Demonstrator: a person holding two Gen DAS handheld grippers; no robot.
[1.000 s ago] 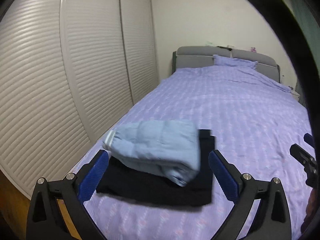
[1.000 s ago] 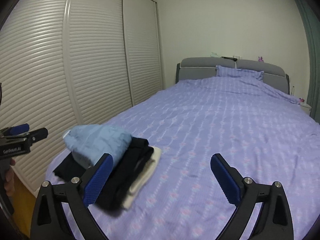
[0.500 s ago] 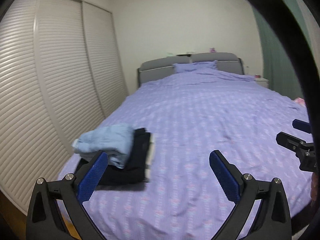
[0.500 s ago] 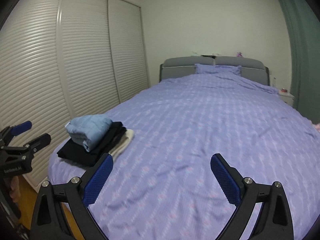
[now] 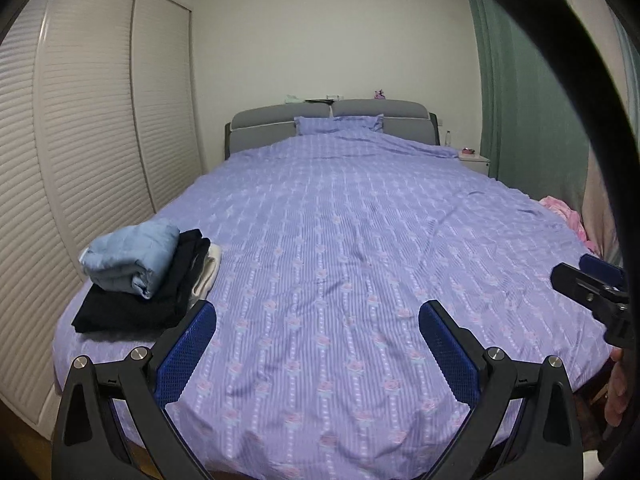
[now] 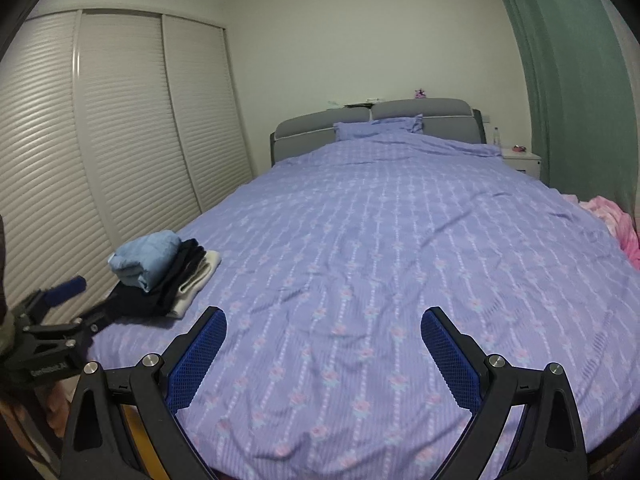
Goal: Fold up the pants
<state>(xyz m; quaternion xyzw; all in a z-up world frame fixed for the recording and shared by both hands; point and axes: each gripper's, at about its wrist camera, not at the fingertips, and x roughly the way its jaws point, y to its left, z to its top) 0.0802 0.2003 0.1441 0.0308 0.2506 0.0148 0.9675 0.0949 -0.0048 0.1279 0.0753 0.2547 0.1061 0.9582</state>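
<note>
Both grippers hung over the foot of the bed (image 5: 360,220), and neither had hold of anything. The left gripper (image 5: 318,344) had its blue fingers (image 5: 186,354) spread wide with only the purple cover showing between them; the right gripper (image 6: 324,350) stood just the same, wide open and empty.

The folded pants sat in a stack (image 5: 144,276) at the bed's near left corner, a pale blue pair (image 5: 132,256) on top, dark ones (image 5: 120,310) beneath, and something cream (image 6: 200,276) at the bottom. That pile looked finished to me, so I judged this to be the gap between one garment and the next. A heap of pink cloth (image 6: 616,224) lay off the right edge of the bed (whether it was pants I could not tell), and it seemed the likeliest thing to fetch. The next move, I thought, called for swinging both grippers away from the stack toward that side, taking hold of a fresh garment and spreading it flat on the open middle of the bed.

A second ago the left gripper was right over the stack, the blue pair between its fingers; since then both had drawn back and turned rightward, so the stack had slid to the left of each view and the pink cloth and green curtain (image 5: 532,100) had come into sight.
</note>
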